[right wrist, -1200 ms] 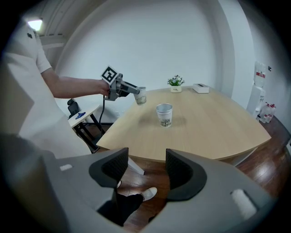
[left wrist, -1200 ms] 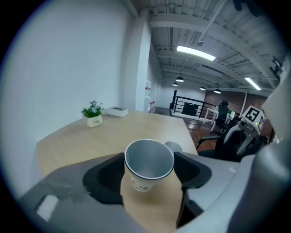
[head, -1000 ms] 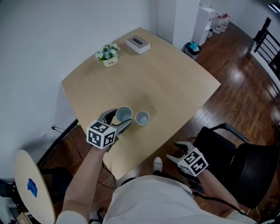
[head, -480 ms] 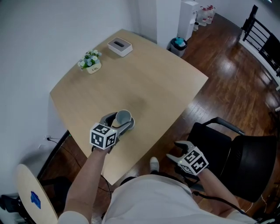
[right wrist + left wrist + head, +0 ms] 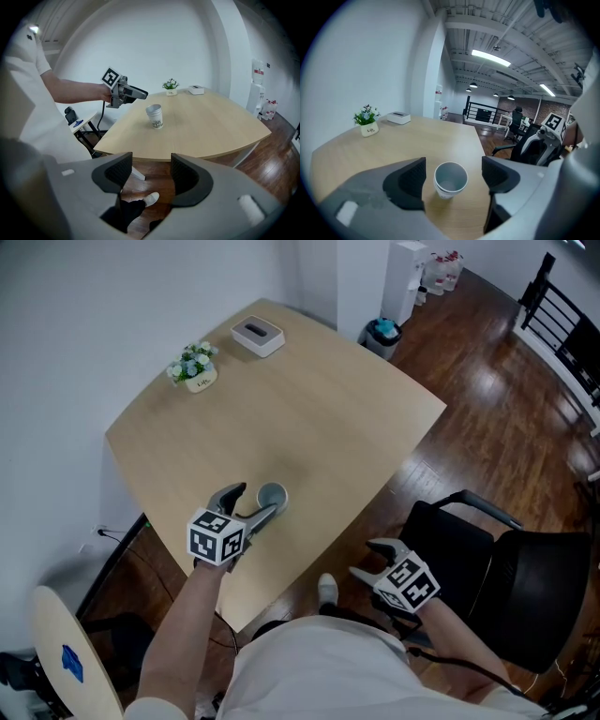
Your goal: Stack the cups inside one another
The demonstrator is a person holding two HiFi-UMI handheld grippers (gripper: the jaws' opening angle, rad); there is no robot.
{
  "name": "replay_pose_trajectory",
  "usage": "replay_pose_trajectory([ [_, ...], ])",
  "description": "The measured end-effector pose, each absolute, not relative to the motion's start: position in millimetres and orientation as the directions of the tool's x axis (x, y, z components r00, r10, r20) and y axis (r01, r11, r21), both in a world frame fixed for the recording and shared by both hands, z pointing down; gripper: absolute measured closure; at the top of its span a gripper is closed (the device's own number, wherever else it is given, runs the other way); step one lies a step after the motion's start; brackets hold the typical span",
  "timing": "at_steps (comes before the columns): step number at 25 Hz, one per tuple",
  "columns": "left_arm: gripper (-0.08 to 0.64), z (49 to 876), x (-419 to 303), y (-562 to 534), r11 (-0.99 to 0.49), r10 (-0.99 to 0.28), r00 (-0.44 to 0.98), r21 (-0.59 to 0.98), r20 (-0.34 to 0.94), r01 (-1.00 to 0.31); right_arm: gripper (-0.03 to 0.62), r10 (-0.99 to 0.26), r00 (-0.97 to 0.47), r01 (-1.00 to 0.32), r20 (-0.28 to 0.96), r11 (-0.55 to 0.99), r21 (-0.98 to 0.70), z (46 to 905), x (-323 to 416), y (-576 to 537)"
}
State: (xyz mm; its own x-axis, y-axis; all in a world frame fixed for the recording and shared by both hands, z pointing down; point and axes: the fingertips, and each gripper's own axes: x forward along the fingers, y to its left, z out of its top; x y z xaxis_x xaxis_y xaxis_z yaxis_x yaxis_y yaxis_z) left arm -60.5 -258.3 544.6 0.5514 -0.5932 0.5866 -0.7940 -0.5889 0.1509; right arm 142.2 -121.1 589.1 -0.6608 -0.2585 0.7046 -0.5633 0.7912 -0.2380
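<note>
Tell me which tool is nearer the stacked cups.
Left. The left tool, its jaws just opening, straddles the stacked cups without touching; the right tool hangs empty beyond the table edge, over the floor.

Table (image 5: 319,399): pale wood-grain top, smooth, matt. Cups (image 5: 272,495): white, matt, apparently paper, with small print on the outer wall and a smooth inside. Floor (image 5: 487,399): dark wood boards, glossy, reflecting light. Chair (image 5: 525,596): black, matt. Box (image 5: 258,334): white, smooth. Wall (image 5: 84,324): white, matt.

Left hand-held gripper (image 5: 453,172): jaws just opened, cups (image 5: 451,178) between, untouched.
</note>
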Motion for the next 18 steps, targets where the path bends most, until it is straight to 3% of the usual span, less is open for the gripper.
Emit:
replay_pose_trajectory([
  [8,0.174,519.1,-110.0,-184.1,-0.566,-0.64,0.547,0.15,0.539,-0.811,0.334,-0.262,-0.679,-0.514,0.686,0.837,-0.19,567.1,94.0,-108.4],
  [18,0.196,499.4,-189.6,-7.6,-0.593,-0.642,0.595,0.178,0.484,-0.785,0.333,-0.298,-0.667,-0.519,0.683,0.844,-0.139,535.3,9.1,-21.4],
])
